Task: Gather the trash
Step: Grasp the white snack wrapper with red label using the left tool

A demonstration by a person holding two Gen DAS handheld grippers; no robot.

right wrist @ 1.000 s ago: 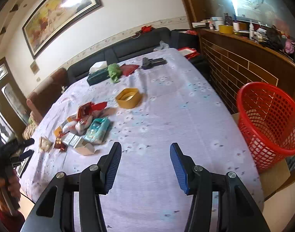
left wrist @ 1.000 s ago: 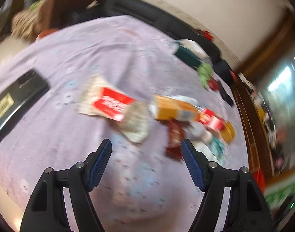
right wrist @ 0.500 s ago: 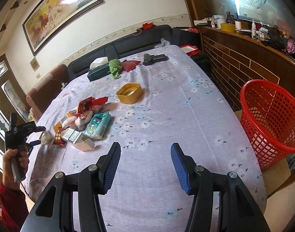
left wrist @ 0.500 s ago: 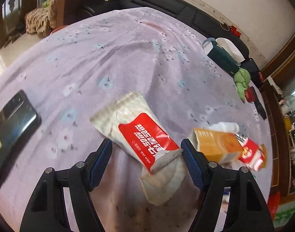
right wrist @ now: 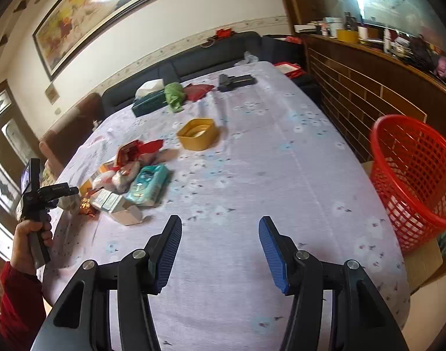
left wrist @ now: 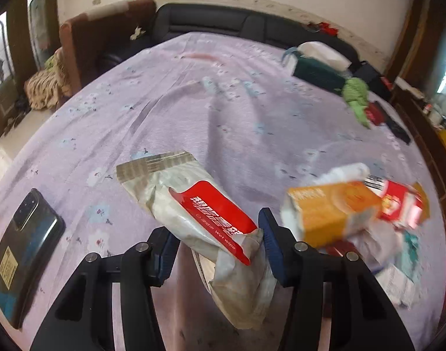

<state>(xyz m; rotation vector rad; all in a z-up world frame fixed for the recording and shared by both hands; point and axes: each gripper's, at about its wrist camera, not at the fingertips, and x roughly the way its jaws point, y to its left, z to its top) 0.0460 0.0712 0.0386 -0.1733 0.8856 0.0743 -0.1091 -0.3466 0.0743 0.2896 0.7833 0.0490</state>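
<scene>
A crumpled white wet wipe packet [left wrist: 193, 219] with a red label lies on the lilac tablecloth [left wrist: 193, 111]. It sits between the blue pads of my left gripper [left wrist: 214, 225]. The jaws are closing, and both pads touch the packet's sides. In the right wrist view, a hand in a red sleeve holds that gripper [right wrist: 72, 190] at the table's left edge. My right gripper [right wrist: 220, 222] hangs open over bare cloth with nothing between its fingers. More trash is heaped in a pile [right wrist: 129, 181], with an orange carton [left wrist: 331, 207] beside the packet.
A black phone [left wrist: 27, 251] lies left of the packet. A red mesh basket [right wrist: 413, 175] stands off the table's right side. A yellow bowl [right wrist: 198, 133], a dark tissue box [right wrist: 149, 103] and a green cloth [right wrist: 174, 95] sit farther back.
My left gripper has swung over to the wet wipe packet and narrowed its jaws around it. The right gripper has stayed put.
</scene>
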